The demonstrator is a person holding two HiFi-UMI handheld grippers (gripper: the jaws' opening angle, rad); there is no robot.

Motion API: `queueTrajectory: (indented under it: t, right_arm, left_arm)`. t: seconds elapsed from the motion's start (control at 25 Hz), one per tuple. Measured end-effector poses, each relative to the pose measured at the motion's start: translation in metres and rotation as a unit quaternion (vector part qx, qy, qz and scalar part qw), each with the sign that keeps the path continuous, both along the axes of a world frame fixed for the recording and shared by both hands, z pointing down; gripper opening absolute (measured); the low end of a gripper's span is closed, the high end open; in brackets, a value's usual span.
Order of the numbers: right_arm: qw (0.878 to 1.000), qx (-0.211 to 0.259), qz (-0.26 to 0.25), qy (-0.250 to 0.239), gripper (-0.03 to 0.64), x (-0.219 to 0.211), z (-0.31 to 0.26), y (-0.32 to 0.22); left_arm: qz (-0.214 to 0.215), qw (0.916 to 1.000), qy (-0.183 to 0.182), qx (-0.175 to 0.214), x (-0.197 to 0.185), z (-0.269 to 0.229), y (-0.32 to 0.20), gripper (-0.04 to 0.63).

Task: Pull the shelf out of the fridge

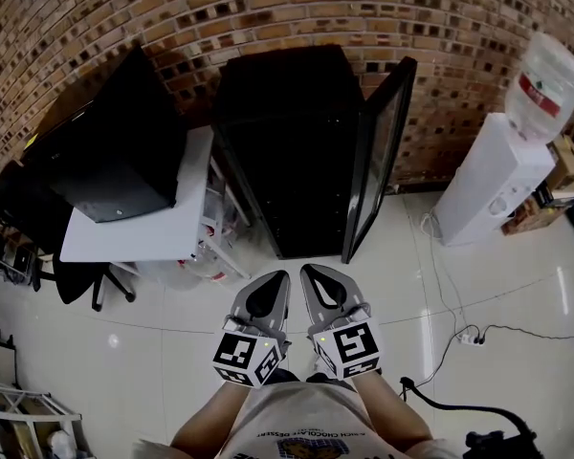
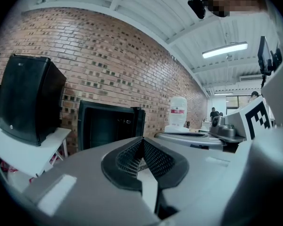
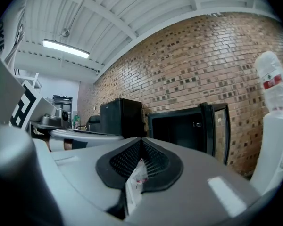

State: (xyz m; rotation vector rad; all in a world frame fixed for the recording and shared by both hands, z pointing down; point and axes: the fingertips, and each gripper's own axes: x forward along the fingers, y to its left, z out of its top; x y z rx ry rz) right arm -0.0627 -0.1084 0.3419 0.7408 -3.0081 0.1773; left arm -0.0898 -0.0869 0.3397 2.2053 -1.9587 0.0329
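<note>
A black fridge (image 1: 287,151) stands against the brick wall, its glass door (image 1: 378,151) swung open to the right. The inside is dark and no shelf can be made out. Both grippers are held side by side low in the head view, close to the person's body and well short of the fridge. My left gripper (image 1: 275,277) is shut with nothing in it, and so is my right gripper (image 1: 311,271). In the left gripper view the fridge (image 2: 108,126) shows beyond the closed gripper (image 2: 142,142). The right gripper view shows the fridge (image 3: 179,128) and door (image 3: 217,131) past its closed gripper (image 3: 141,142).
Left of the fridge a white table (image 1: 134,228) carries a black box (image 1: 110,151), with an office chair (image 1: 67,275) beside it. A water dispenser (image 1: 493,180) stands at the right. Cables and a power strip (image 1: 469,338) lie on the tiled floor.
</note>
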Motion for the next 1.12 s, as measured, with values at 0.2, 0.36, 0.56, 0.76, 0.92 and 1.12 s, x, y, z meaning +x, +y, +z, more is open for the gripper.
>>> queueTrajectory:
  t: [0.2, 0.36, 0.56, 0.76, 0.92, 1.12]
  right_arm:
    - [1.000, 0.000, 0.001, 0.003, 0.003, -0.014, 0.008, -0.027]
    - [1.000, -0.017, 0.006, 0.008, 0.003, -0.034, 0.026, -0.048]
    - [0.999, -0.049, 0.021, 0.010, 0.006, -0.067, 0.048, -0.081]
    - [0.994, -0.089, 0.054, -0.020, 0.016, -0.106, 0.065, -0.128]
    - [0.985, -0.142, 0.075, -0.057, 0.091, -0.136, 0.084, -0.169]
    - [0.958, -0.236, 0.110, -0.121, 0.151, -0.159, 0.125, -0.216]
  left_arm:
    - [0.001, 1.0000, 0.008, 0.002, -0.011, 0.005, -0.026, -0.017]
    - [0.010, 0.9997, 0.021, 0.003, -0.026, 0.018, -0.046, -0.017]
    - [0.029, 0.9989, 0.036, 0.001, -0.056, 0.029, -0.076, -0.017]
    - [0.047, 0.9973, 0.055, -0.006, -0.097, 0.043, -0.119, -0.017]
    - [0.061, 0.9953, 0.074, -0.014, -0.128, 0.054, -0.154, -0.017]
    - [0.093, 0.9922, 0.076, -0.032, -0.153, 0.068, -0.184, -0.017]
